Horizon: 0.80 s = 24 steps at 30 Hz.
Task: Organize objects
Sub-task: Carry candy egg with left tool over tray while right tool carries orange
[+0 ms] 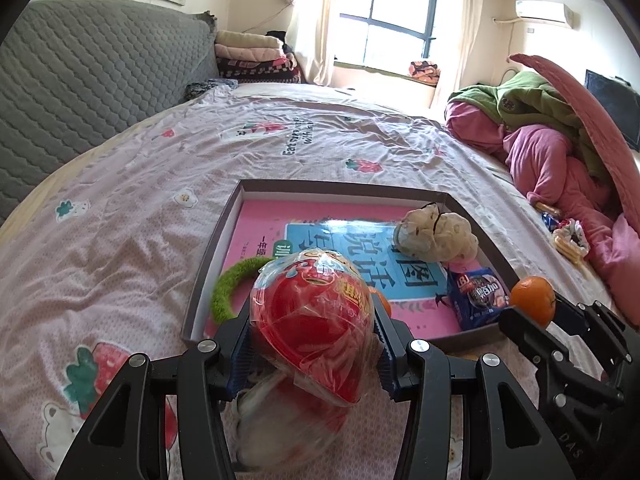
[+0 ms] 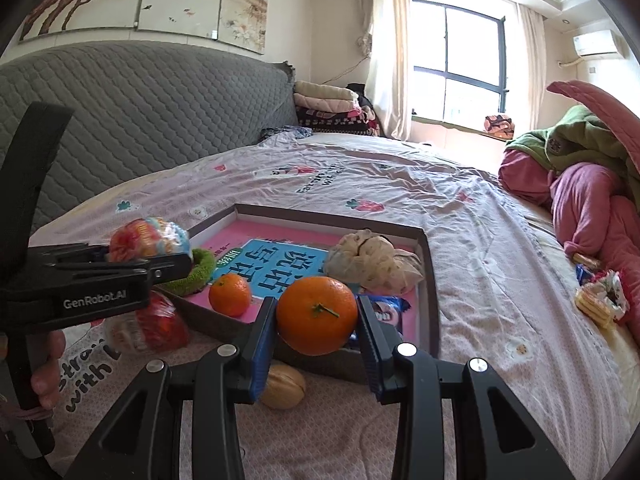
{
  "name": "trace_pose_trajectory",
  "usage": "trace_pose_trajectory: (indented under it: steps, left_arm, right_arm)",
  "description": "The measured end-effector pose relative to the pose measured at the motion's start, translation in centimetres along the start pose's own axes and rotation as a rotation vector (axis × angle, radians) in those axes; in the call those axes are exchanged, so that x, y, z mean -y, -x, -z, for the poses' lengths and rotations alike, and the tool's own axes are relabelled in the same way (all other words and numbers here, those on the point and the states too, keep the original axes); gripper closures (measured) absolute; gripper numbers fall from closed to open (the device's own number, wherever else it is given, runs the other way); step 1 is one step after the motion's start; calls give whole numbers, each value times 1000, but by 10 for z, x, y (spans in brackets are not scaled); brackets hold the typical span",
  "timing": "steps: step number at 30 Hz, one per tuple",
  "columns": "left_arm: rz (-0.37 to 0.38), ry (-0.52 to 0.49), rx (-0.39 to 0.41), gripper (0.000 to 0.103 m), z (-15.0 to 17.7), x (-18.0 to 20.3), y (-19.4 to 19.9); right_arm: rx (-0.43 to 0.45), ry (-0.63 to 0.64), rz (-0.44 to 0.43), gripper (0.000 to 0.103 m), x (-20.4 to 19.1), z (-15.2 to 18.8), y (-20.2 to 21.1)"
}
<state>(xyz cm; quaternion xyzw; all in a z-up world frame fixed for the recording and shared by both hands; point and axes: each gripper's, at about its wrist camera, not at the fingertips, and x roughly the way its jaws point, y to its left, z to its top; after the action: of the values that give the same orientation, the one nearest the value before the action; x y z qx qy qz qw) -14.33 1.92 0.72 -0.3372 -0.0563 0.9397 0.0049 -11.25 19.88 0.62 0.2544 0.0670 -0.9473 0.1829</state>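
The left tongs [image 1: 314,344] grip a red wrapped snack pack [image 1: 316,320] between both pads, held above the bed [image 1: 132,216] just at the near rim of the shallow box [image 1: 208,256]. The right tongs [image 2: 316,332] clamp an orange [image 2: 317,314] over the box's near edge. In the right wrist view, a second orange [image 2: 230,294] lies at ten o'clock from the held one, a crumpled cloth bundle [image 2: 374,260] at one o'clock, and a green ring [image 2: 200,270] further out at ten o'clock.
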Motion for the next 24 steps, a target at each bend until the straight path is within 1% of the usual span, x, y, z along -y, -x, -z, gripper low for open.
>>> trace_pose_trajectory:
  steps: [7,15,24]
  left_arm:
    - [6,4,-10,51,-7,-1,-10]
    - [-5,1,-25,51,-9,-3,-23]
    - [-15,-7,-47,51,-15,-4,-38]
  right_arm:
    - [-7,19,-14,64,-6,-6,-13]
    - [-14,44,-26,64,-12,-12,-26]
    - [-56,73,-35,64,-19,-13,-44]
